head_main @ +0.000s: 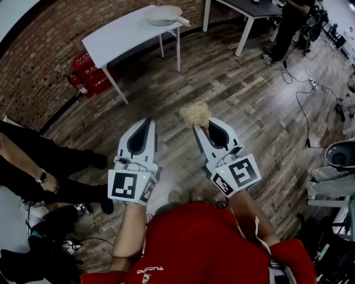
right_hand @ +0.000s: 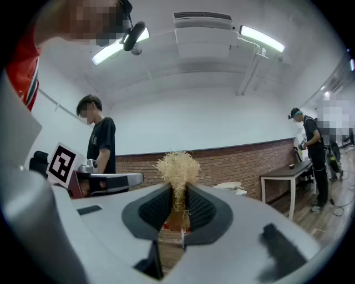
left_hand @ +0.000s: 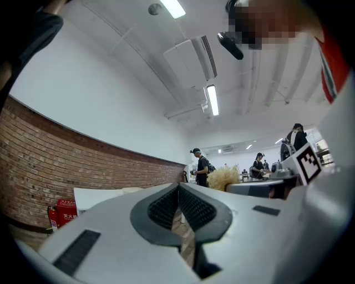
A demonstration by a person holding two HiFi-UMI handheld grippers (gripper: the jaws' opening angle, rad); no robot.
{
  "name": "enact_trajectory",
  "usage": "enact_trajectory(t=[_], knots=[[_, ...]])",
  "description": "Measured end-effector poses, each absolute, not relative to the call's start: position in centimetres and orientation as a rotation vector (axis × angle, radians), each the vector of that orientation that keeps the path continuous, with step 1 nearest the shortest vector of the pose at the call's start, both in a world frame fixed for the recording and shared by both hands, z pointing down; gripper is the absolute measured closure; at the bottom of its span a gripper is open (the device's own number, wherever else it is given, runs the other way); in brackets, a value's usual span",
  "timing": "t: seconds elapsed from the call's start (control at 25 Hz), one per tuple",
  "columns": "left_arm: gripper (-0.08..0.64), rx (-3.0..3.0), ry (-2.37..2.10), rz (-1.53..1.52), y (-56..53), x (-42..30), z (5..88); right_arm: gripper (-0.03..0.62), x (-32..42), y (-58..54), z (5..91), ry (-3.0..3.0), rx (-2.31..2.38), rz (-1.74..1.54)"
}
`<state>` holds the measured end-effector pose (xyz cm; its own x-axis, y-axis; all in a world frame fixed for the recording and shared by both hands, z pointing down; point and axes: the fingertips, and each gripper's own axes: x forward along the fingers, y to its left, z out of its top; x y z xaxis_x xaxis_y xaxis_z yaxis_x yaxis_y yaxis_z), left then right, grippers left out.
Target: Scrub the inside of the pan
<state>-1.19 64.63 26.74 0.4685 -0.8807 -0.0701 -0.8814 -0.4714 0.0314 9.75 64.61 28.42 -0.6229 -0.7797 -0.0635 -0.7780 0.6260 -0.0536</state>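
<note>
Fingers of the right gripper [right_hand: 177, 191] clamp a scrubber [right_hand: 177, 166], probably soft and springy, at its base; the left gripper [left_hand: 178, 188], fingers together and empty, hangs well apart from the pan [head_main: 163, 15] at the table [head_main: 116, 36] corner

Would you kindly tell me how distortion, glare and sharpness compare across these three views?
Head view: strong fisheye bends the brick wall and white table; light is even, detail sharp. Left gripper view: ceiling lamp blooms, the left gripper body looks soft up close. Right gripper view: straw scrubber is crisp, corners vignette dark.

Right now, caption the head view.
Right gripper holds a straw scrubber, left gripper shut and empty, pan on the far white table.
</note>
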Motion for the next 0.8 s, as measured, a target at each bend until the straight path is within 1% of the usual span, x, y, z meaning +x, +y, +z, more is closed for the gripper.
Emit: enact_trajectory(t=[0.48,0.8], knots=[[0.546,-2.684,1.635,0.102,62.6,1.0,27.1,0.517,11.8,63.0,28.2,2.774,-1.261,-0.056],[0.546,-2.639,1.698,0.100,60.9,2.8,27.7,0.517,15.0,60.6,28.7,2.775,-1.241,-0.029]])
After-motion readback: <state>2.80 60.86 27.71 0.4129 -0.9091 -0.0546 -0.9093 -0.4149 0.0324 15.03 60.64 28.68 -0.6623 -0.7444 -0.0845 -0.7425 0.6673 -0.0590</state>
